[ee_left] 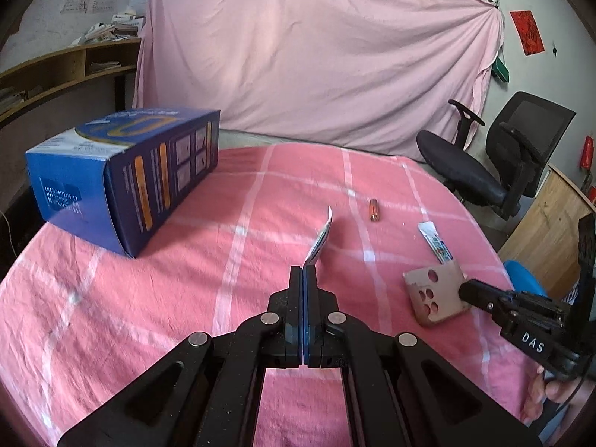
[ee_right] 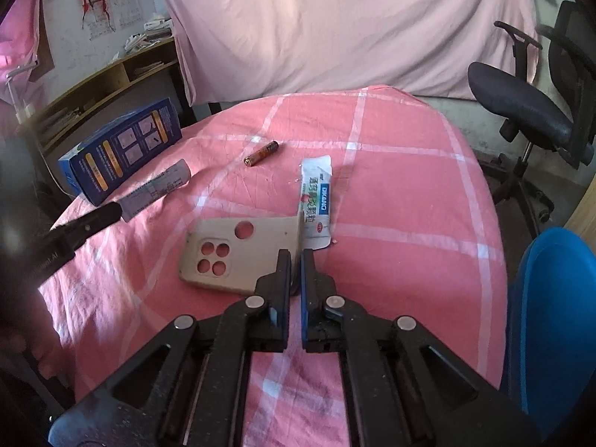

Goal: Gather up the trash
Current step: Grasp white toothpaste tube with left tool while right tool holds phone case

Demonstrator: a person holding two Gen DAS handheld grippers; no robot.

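Observation:
My left gripper is shut on the end of a thin white-and-blue sachet, which sticks up above the pink checked tablecloth. The right wrist view shows that gripper at the left with the sachet. A beige phone case with round holes lies face down. My right gripper stands at its right edge, jaws a narrow gap apart astride the case's raised side wall. The left wrist view shows its tip touching the case. A printed sachet and a battery lie beyond.
A blue carton lies at the table's far left. A black office chair stands off the far right. A blue plastic container sits beside the table's right edge. A person's hand holds the right gripper.

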